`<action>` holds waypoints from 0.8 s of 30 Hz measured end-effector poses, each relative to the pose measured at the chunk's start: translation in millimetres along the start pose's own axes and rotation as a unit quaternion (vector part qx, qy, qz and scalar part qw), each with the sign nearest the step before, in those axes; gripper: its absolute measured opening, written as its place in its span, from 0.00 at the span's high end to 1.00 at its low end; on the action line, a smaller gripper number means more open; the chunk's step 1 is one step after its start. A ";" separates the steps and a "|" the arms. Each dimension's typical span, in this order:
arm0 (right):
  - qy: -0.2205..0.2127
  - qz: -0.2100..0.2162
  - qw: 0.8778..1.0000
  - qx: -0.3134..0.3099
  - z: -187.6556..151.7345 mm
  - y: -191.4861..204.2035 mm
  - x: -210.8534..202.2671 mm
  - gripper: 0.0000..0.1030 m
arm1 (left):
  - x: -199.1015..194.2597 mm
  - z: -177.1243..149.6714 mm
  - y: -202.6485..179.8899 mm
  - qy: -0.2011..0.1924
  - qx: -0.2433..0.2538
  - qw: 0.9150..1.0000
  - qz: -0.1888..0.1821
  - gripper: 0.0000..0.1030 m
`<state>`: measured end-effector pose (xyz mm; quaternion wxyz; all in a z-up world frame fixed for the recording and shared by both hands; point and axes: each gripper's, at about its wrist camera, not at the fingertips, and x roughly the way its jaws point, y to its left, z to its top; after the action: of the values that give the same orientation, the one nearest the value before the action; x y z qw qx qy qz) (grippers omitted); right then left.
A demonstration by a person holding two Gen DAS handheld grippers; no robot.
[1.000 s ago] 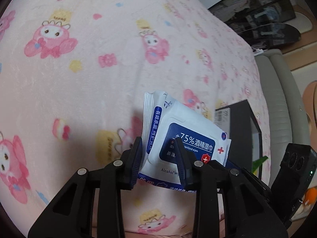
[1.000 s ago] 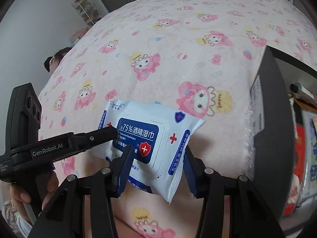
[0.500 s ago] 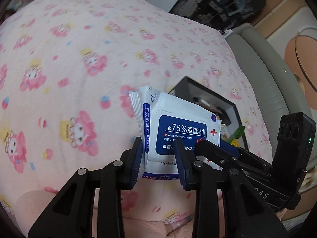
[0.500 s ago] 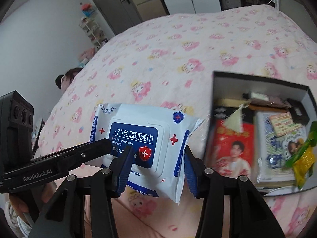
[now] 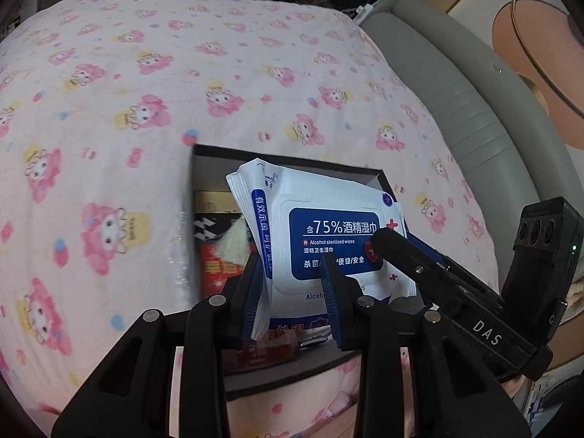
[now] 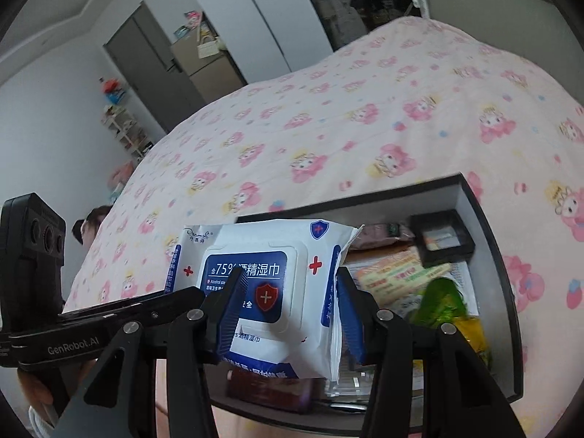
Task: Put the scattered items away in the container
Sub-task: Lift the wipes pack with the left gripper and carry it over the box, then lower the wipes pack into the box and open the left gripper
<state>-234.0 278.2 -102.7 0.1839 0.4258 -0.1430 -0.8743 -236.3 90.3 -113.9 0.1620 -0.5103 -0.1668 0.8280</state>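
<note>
A white and blue pack of alcohol wipes [image 5: 328,233] is held by both grippers above a black open box [image 5: 292,168]. My left gripper [image 5: 295,303] is shut on the pack's left end. My right gripper [image 6: 288,314] is shut on its right end, and the pack also shows in the right wrist view [image 6: 270,270]. The box [image 6: 489,241] lies on the bed and holds several items: a red booklet, a green and yellow packet [image 6: 449,303], and a small black case [image 6: 441,237].
The pink cartoon-print bedspread [image 5: 182,91] lies all around the box. A grey padded headboard [image 5: 456,84] runs along the right side. A wardrobe and shelves [image 6: 153,73] stand at the far side of the room.
Both grippers have carried the wipes pack from over the bedspread to above the black box. The box's inside has come into full view below the pack.
</note>
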 end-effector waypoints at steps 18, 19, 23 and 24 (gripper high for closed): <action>0.033 -0.078 0.996 -0.005 -2.0 -38.5 47.5 0.56 | 82.1 -1.1 0.3 0.046 -0.010 0.998 0.038 0.68; 0.035 -0.079 0.996 -0.007 -2.1 -38.1 48.5 0.56 | 83.4 -1.7 1.9 0.047 -0.013 0.998 0.041 0.67; 0.045 -0.065 0.997 0.006 -2.0 -42.1 50.2 0.52 | 76.5 -6.1 2.1 0.041 -0.013 0.998 0.047 0.63; 0.047 -0.058 0.997 0.014 -1.7 -44.3 49.8 0.52 | 74.5 -7.2 2.1 0.040 -0.013 0.998 0.049 0.63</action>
<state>-269.9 295.4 -156.2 0.1336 0.4766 -0.1210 -0.8605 -261.7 121.9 -176.8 0.1213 -0.5525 -0.1457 0.8117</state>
